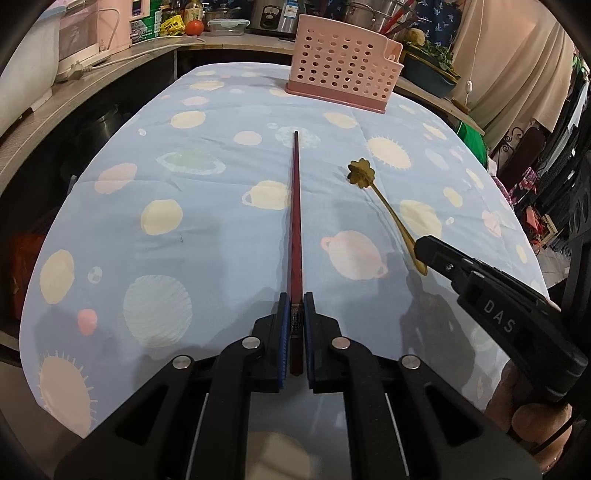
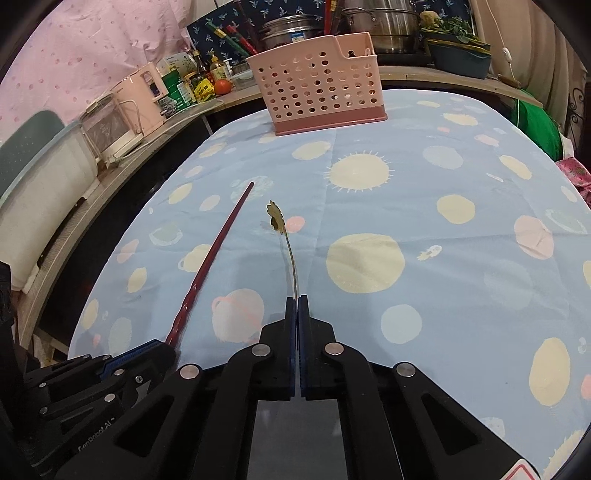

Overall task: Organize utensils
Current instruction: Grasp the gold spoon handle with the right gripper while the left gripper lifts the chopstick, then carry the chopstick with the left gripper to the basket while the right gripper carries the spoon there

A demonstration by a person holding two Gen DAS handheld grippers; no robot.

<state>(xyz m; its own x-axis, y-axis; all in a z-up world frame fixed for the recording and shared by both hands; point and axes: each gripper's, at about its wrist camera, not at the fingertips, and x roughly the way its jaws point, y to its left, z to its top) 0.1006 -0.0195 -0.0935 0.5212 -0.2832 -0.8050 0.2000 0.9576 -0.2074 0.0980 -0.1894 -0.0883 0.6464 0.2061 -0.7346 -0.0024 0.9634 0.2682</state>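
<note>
My left gripper (image 1: 296, 299) is shut on the thick end of a dark red chopstick (image 1: 296, 206), which points straight ahead over the table; it also shows in the right wrist view (image 2: 218, 254). My right gripper (image 2: 297, 298) is shut on the handle of a gold spoon with a flower-shaped bowl (image 2: 276, 218); the spoon (image 1: 364, 175) and the right gripper (image 1: 428, 254) also show in the left wrist view. A pink perforated utensil basket (image 1: 340, 74) stands upright at the far end of the table, also in the right wrist view (image 2: 317, 88).
The table wears a light blue cloth with planets and suns (image 2: 424, 206). A counter runs behind and to the left with a pink appliance (image 2: 136, 99), bottles, a tomato (image 1: 194, 26), steel pots (image 2: 384, 18) and a teal tub of greens (image 2: 458, 55).
</note>
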